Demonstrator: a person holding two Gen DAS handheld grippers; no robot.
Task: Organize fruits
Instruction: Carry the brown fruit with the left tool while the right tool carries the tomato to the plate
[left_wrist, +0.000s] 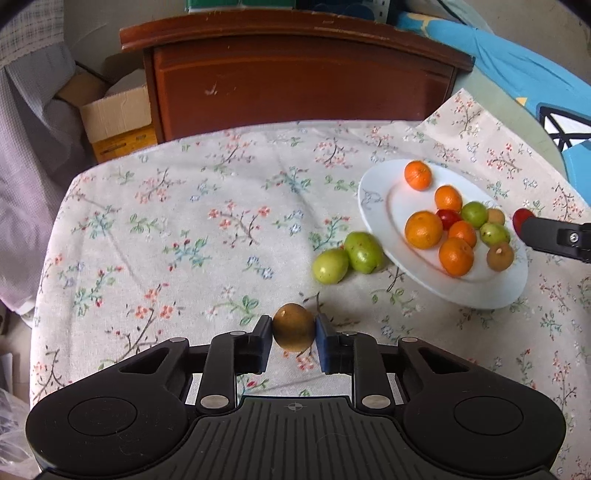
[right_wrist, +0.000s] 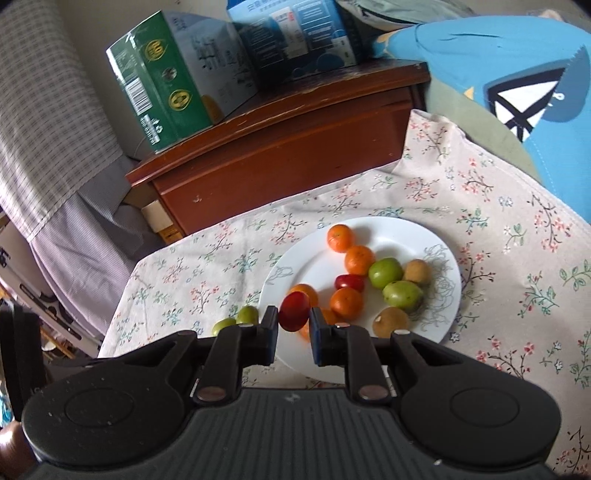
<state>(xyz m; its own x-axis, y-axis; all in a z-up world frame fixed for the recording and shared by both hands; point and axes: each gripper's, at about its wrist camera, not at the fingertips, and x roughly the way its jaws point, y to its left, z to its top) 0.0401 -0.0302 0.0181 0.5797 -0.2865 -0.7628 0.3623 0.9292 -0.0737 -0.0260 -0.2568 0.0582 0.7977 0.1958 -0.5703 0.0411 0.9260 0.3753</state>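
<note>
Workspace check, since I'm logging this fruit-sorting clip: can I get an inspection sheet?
Surface: floral tablecloth.
Job's things: white plate holding oranges, green, brown and red fruits; two green fruits on the cloth beside it.
Clutter: nothing seen.
Grippers: left gripper shut on brown fruit; right gripper shut on red fruit.
Cables: nothing seen.
Surroundings: wooden cabinet, cardboard box, green carton.

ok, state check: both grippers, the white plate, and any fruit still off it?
left gripper: shut on a brown round fruit, held over the floral tablecloth
right gripper: shut on a red oval fruit, held above the plate's near edge
white ceramic plate: loaded with orange, green, brown and red fruits
two green round fruits: on the cloth beside the plate, touching each other
</note>
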